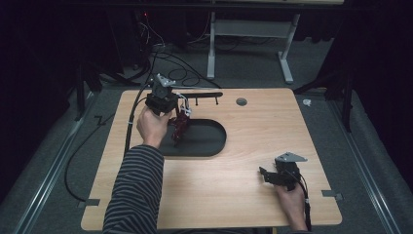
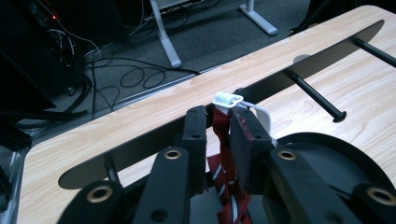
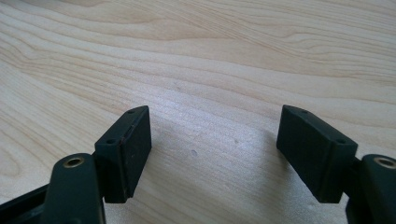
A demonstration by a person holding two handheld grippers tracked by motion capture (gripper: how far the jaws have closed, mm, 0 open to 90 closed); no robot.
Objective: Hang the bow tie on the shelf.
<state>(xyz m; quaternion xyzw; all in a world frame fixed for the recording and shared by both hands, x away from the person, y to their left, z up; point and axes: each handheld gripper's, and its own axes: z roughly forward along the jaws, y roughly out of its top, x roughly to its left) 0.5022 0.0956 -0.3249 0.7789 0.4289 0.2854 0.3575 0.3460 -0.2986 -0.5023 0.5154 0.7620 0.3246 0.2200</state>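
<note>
two grippers at a wooden table, one clamped on a red striped tie

two hands work at the wooden table [image 1: 234,190]. nearest, at the table's front right: right hand [image 1: 292,207] holding the right gripper [image 1: 267,175], low over bare wood. its jaws stand wide apart with nothing between them; in the right gripper view the pads [image 3: 128,149] frame bare woodgrain.

front left: striped sleeve [image 1: 134,195] reaching forward to the left hand [image 1: 153,126].

middle left: black oval tray [image 1: 207,139] set flat on the table. a dark red tie [image 1: 179,127] with pale stripes hangs down over the tray's left part; whether its lower end touches the tray cannot be told.

above the tray: left gripper [image 1: 178,108], jaws closed on the red tie [image 2: 224,154], fabric pinched between the pads [image 2: 245,140]. a white plastic hook [image 2: 233,101] sits at the tie's top, just past the jaw tips.

farther back: black rack bar [image 2: 261,91] running along the table's far edge, with thin black pegs [image 2: 317,95] pointing toward the person. the hook is near the bar; contact cannot be told.

far right of the bar: round grommet [image 1: 241,102] in the tabletop.

beyond the table: grey floor, loose cables [image 1: 180,73], white table legs [image 1: 212,44].
</note>
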